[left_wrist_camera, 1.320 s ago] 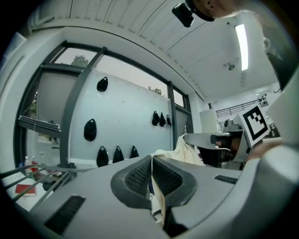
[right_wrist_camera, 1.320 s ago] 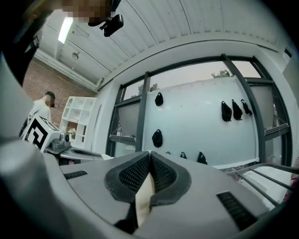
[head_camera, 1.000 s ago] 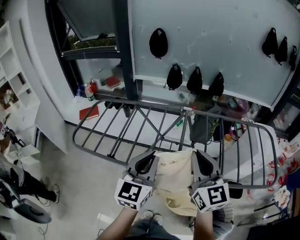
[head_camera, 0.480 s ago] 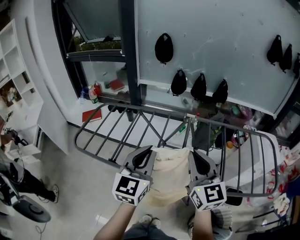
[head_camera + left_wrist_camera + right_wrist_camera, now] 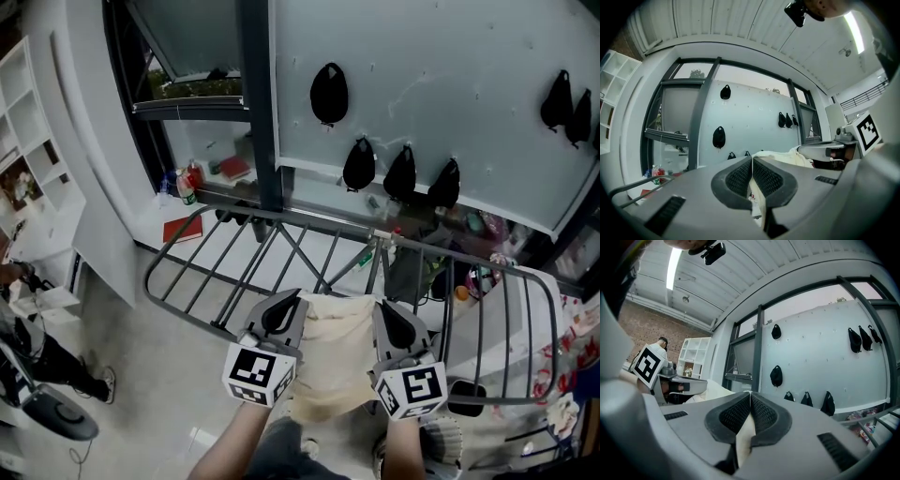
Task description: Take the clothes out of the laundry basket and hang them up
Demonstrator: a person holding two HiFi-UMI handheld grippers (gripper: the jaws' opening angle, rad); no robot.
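- Two grippers, one cloth: my left gripper (image 5: 286,300) and right gripper (image 5: 386,309) each pinch a top edge of the cream garment (image 5: 333,361), which sits at 6 o'clock in the head view, just short of the rack.
- My left gripper's jaws are closed to a sliver, with a thin fold of the cream fabric caught between them. Its own view shows the cloth running down through the seam where the jaws meet.
- My right gripper is clamped the same way, with a strip of the pale cloth showing between and below the jaws. Neither tool is empty.
- I hold the grippers side by side and apart, left at 7 o'clock of the garment and right at 5 o'clock. That keeps the top edge stretched between them, so the body hangs below as a flat sheet and does not bunch.
- Both grippers point level and toward 12 o'clock, where the drying rack (image 5: 300,222) lies. Its grey bars spread from 9 o'clock round to 3 o'clock, right ahead of my jaws.
- I judge this to be the carry-to-rack step: the garment is out and lifted but on no bar yet.
- Next the held edge must pass over a rail before I let go, so the cloth falls on both sides. Letting go too soon would drop it to the floor near my feet.
- Beyond the rack, black pouches (image 5: 329,94) hang on the pale wall panel (image 5: 450,75) from 12 to 2 o'clock, well clear of my work.
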